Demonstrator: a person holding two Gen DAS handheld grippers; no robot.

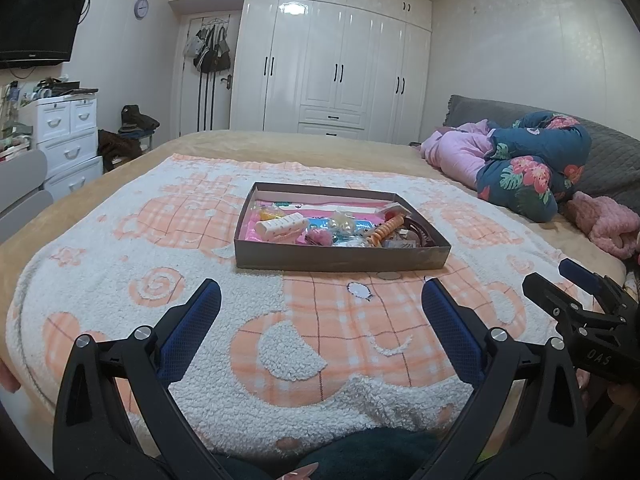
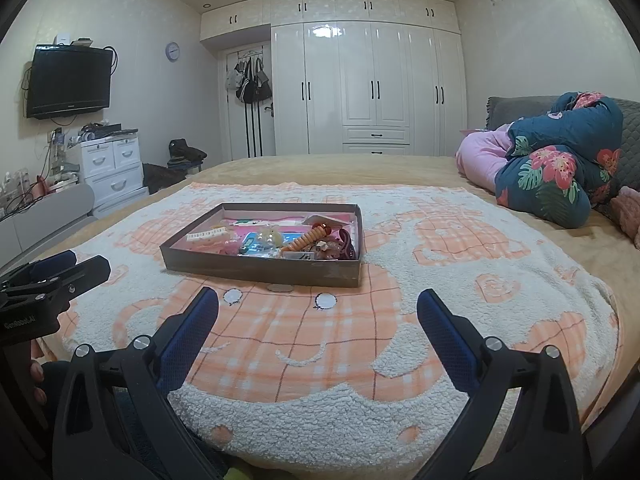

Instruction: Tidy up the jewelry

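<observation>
Nearest to the viewer, the left gripper (image 1: 320, 312) is held low over the blanket (image 1: 120, 280), its blue-padded fingers spread wide and holding nothing. The right gripper (image 2: 318, 312) is held the same way, released and empty, well short of the box (image 2: 260, 268).

Just in front of the box, touching its near wall, a small flat round thing (image 2: 280, 288) is seen lying on the blanket; what it is cannot be told.

In the box, hair clips, a coiled orange band (image 2: 308, 238) and other small pieces are heaped together, most toward its right half. Everything else of the jewelry is gathered there.

Beyond the box, bedding (image 2: 560, 172) is piled to the right, and wardrobes (image 2: 376, 80) fill the far wall.

This scene fits either sorting about to be taken up or loose pieces just gathered in; neither is settled here.
</observation>
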